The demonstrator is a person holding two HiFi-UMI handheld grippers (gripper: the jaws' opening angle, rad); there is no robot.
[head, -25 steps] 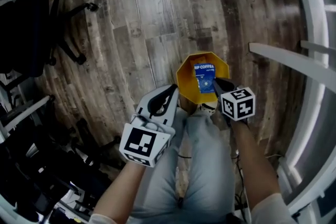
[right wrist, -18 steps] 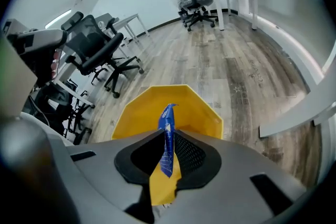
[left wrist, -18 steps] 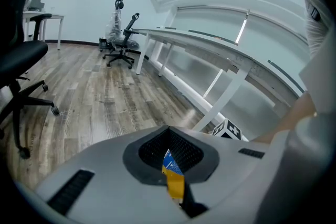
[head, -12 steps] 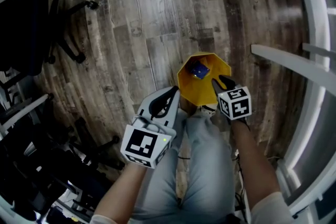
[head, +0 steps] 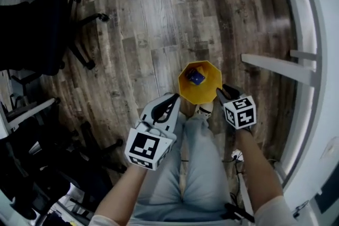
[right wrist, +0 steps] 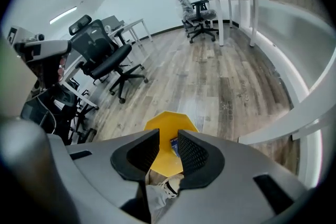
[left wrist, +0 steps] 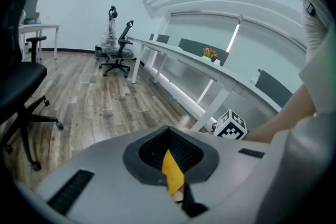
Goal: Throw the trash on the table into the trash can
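A yellow trash can (head: 200, 91) stands on the wooden floor just ahead of the person's feet. A blue coffee packet (head: 196, 77) lies inside it. My right gripper (head: 223, 92) hangs at the can's right rim, open, with nothing between its pads. In the right gripper view the can (right wrist: 157, 124) and the packet (right wrist: 174, 145) show through the gap of the right gripper (right wrist: 168, 148). My left gripper (head: 174, 97) is at the can's left side, shut and holding nothing. In the left gripper view a sliver of the yellow can (left wrist: 172, 171) shows behind the left gripper (left wrist: 168, 132).
Black office chairs (head: 45, 34) stand at the left, with more dark chairs (head: 47, 166) at the lower left. A long white desk (head: 278, 67) runs along the right. The person's legs (head: 196, 166) and shoes (head: 204, 109) are below the can.
The blue packet has left my right gripper and dropped into the can. The right jaws have opened. The can now looks smaller and farther away in the head view.
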